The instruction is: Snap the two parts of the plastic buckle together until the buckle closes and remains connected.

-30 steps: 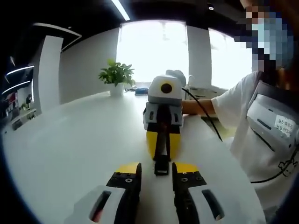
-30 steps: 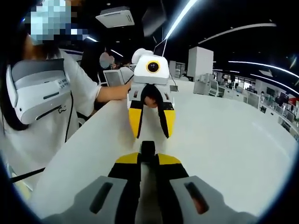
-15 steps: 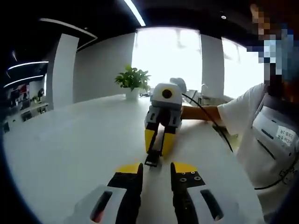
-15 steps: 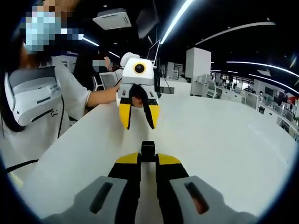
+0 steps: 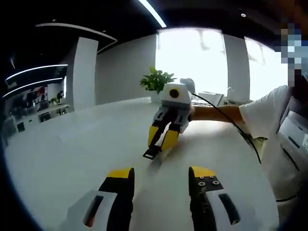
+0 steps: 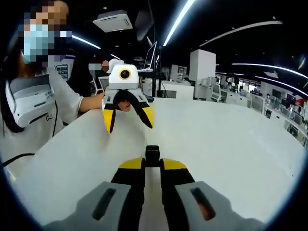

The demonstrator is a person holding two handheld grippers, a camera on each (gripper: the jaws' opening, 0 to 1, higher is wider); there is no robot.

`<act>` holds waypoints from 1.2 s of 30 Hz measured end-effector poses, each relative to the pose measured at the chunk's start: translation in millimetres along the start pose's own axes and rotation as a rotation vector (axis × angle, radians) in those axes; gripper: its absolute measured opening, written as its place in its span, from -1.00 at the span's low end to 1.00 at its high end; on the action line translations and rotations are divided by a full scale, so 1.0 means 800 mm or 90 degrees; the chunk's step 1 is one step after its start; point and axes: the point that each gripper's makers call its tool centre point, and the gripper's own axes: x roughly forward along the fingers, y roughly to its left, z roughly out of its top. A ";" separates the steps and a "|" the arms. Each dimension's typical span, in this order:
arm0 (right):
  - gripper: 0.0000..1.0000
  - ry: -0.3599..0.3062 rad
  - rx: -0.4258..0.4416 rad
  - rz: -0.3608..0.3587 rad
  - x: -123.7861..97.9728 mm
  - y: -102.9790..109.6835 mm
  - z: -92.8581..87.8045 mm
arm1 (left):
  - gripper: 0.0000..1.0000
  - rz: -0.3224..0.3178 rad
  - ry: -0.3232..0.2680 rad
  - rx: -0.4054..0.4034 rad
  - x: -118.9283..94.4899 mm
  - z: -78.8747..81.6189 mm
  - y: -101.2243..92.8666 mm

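The left gripper (image 5: 159, 183) had opened and backed away empty; the buckle (image 6: 152, 153) (seemingly joined) stayed clamped in the right gripper (image 6: 152, 166) above the table (image 6: 231, 144), suggesting completion.

Both views are looking low along the white counter (image 5: 72, 159), facing each other: each is framing the opposite gripper nearby, sharing the counter stretch between them.

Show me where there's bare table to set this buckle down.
Bare white table to the right of the right gripper, which holds the buckle. Crowded toward the person and the open left gripper.
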 end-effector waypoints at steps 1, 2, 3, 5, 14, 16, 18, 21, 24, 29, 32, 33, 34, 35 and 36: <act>-0.81 0.002 0.000 0.000 0.000 -0.006 -0.001 | -0.10 -0.001 -0.003 -0.005 0.000 0.001 0.000; -0.81 0.005 0.001 0.003 -0.001 -0.011 -0.003 | -0.09 0.000 -0.006 -0.010 0.000 0.001 0.000; -0.81 0.005 0.003 -0.003 -0.001 -0.019 -0.003 | -0.07 0.002 -0.007 -0.012 0.000 0.002 0.000; -0.81 0.001 0.009 -0.001 0.000 -0.027 -0.003 | -0.01 0.005 -0.004 -0.012 0.000 0.001 0.000; -0.80 0.001 0.019 -0.016 0.004 -0.071 -0.009 | 0.09 0.018 0.000 -0.002 -0.003 0.000 0.003; -0.80 0.003 0.017 -0.020 0.004 -0.082 -0.010 | 0.10 0.019 -0.001 -0.004 -0.003 0.001 0.003; -0.80 0.006 0.018 -0.016 0.004 -0.090 -0.012 | 0.09 0.019 0.001 -0.003 -0.003 0.000 0.003; -0.80 0.014 0.020 -0.006 0.006 -0.095 -0.016 | 0.09 0.023 0.001 0.000 -0.004 0.000 0.004; -0.80 0.026 0.017 -0.005 0.009 -0.100 -0.021 | 0.09 0.023 -0.001 -0.003 -0.004 0.001 0.005; -0.80 0.033 0.020 -0.010 0.010 -0.111 -0.021 | 0.09 0.027 -0.001 0.002 -0.006 0.002 0.006; -0.80 0.030 0.019 -0.016 0.009 -0.122 -0.018 | 0.08 0.024 -0.006 -0.003 -0.006 0.003 0.006; -0.80 0.028 0.021 -0.019 0.009 -0.126 -0.018 | 0.08 0.024 -0.006 -0.004 -0.006 0.003 0.006; -0.80 0.026 0.023 -0.022 0.009 -0.129 -0.017 | 0.08 0.024 -0.004 -0.004 -0.005 0.002 0.006; -0.80 0.027 0.024 -0.026 0.009 -0.134 -0.018 | 0.08 0.024 -0.002 -0.002 -0.005 0.001 0.006; -0.80 0.031 0.023 -0.028 0.009 -0.137 -0.020 | 0.08 0.025 0.000 -0.002 -0.005 0.000 0.005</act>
